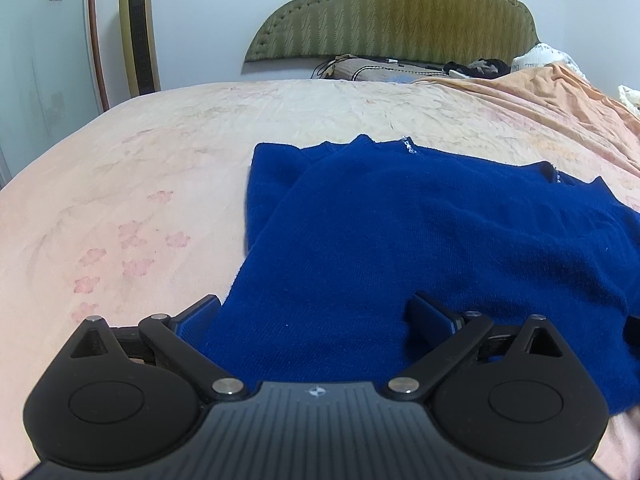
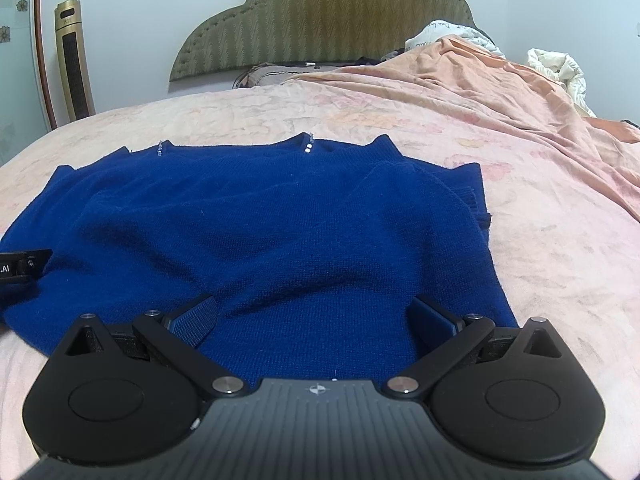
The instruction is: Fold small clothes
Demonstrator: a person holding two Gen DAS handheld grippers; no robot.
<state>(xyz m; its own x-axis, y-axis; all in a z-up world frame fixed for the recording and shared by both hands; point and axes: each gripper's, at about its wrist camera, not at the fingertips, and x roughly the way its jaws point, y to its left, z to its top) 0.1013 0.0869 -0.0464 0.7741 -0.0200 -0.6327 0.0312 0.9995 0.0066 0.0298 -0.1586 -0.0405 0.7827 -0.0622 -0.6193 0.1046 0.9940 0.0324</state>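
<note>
A blue knitted sweater (image 2: 256,232) lies spread on the bed (image 2: 540,248), its neckline toward the headboard (image 2: 320,20) and small clear beads at both shoulder seams. Both sleeves appear folded in over the body, so the sides run as fairly straight edges.

The right claw (image 2: 313,318) sits low over the sweater's near hem, toward its right side, with its jaws spread wide and only flat knit between them; the pads do not pinch any fabric. The left claw (image 1: 316,318) hangs over the near left part of the sweater, also wide open, its left finger just past the sweater's left edge over the bedcover and its right finger above the knit. Part of the left claw shows at the left edge of the right wrist view.

To the left of the sweater the pink flowered bedcover (image 1: 120,200) lies bare and fairly flat as far as the bed's rounded edge. To the right, an orange blanket (image 2: 500,92) rises in rumpled folds, with white bedding (image 2: 560,68) behind it. A gold tower fan (image 1: 138,28) stands by the wall beyond the bed.
</note>
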